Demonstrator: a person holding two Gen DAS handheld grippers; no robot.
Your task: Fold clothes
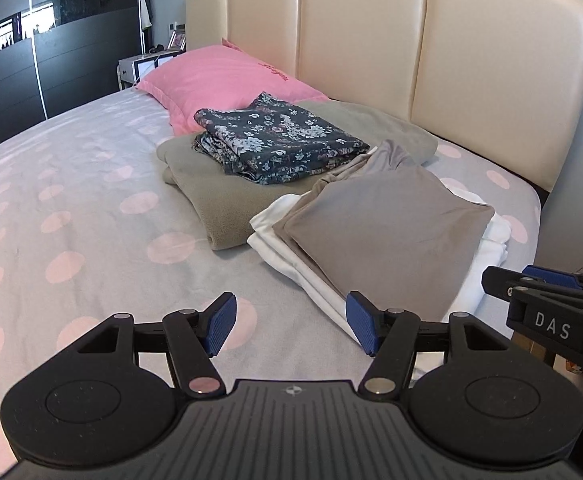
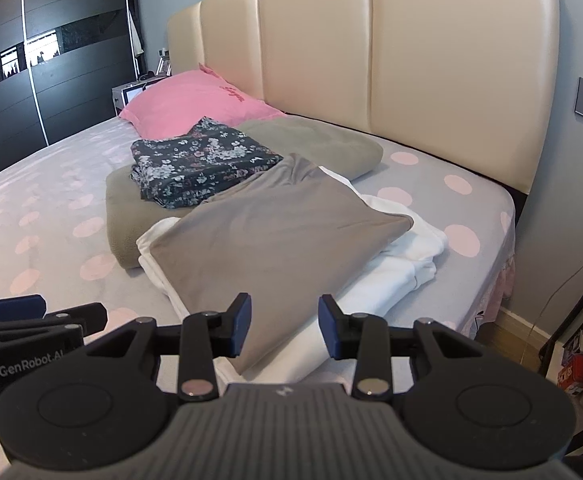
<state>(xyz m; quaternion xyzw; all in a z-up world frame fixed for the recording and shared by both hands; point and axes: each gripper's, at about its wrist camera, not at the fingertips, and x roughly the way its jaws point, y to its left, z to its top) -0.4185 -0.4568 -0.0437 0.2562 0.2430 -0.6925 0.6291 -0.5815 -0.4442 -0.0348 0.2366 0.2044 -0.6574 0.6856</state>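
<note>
Both claws, left (image 1: 291,322) and right (image 2: 285,326), hang spread wide and grip nothing. Just ahead of them on the bed (image 1: 91,208) lies a grey top (image 2: 267,232) folded on a white garment (image 2: 403,264); beyond, a floral piece (image 1: 279,136) sits folded on an olive blanket (image 1: 219,208). All 3 garments already lie folded. Any tidying should pinch 2 corners and keep edges square.

My left gripper (image 1: 291,326) hovers over the bed (image 1: 71,200), jaws spread and empty. Just ahead lies a folded taupe garment (image 1: 387,220) on a white one (image 1: 283,236). Beyond, a floral garment (image 1: 279,136) sits on an olive blanket (image 1: 219,204), near a pink pillow (image 1: 227,76). The right gripper (image 1: 547,300) edges in at right.
</note>
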